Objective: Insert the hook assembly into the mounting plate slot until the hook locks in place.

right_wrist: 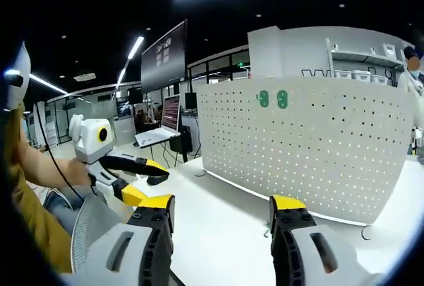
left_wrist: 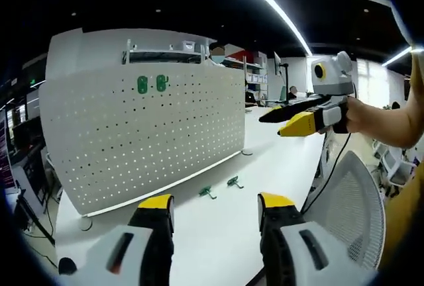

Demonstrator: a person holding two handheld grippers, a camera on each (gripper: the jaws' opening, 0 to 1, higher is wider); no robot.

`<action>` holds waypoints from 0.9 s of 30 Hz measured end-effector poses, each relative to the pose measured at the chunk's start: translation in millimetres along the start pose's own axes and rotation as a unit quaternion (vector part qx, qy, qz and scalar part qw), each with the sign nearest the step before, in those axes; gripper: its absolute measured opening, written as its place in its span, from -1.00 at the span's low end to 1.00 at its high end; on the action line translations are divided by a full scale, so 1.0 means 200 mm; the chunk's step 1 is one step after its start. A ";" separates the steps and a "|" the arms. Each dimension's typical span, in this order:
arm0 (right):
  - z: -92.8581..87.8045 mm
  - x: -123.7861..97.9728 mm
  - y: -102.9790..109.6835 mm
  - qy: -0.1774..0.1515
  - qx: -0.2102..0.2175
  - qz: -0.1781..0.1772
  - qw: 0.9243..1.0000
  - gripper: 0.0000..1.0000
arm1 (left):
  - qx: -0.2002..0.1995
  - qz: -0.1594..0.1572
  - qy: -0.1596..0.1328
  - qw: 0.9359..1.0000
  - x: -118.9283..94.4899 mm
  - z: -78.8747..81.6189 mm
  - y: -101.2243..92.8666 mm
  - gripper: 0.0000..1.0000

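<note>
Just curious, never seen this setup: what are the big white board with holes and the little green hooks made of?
The pegboard looks like thin sheet metal painted matte white: evenly punched holes let light through. The green hooks on the table seem glossy green, plastic or coated metal; too small to tell.

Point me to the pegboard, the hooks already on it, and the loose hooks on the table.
pegboard (left_wrist: 146, 134), left gripper view, perforated face
mounted hooks (left_wrist: 152, 84), left gripper view, green pair
loose hooks (left_wrist: 220, 187), left gripper view, tabletop pair

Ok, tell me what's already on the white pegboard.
Two green hooks hang side by side near the top of the pegboard. Two more green hooks lie on the table. Anything behind the board is hidden.
</note>
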State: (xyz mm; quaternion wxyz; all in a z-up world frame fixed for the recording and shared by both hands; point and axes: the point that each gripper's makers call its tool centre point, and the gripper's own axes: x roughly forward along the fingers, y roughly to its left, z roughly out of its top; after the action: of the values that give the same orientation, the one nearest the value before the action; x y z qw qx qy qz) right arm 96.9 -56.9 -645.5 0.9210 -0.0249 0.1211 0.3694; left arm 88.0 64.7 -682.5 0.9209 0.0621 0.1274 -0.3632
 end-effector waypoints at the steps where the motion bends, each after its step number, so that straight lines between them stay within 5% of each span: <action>1: 0.00 -0.01 0.00 0.000 0.001 -0.002 1.000 0.14 | -0.001 0.000 0.000 1.000 0.00 0.00 0.00 0.06; 27: -0.07 -0.27 -0.15 -0.004 0.015 -0.065 0.998 0.20 | 0.026 -0.020 -0.005 0.999 0.08 0.10 -0.10 0.05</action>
State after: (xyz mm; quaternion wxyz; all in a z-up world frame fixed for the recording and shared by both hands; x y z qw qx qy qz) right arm 77.3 -117.5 -646.9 0.9438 -0.0178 0.1214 0.3070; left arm 90.0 36.2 -667.4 0.9121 0.0820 0.1149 -0.3849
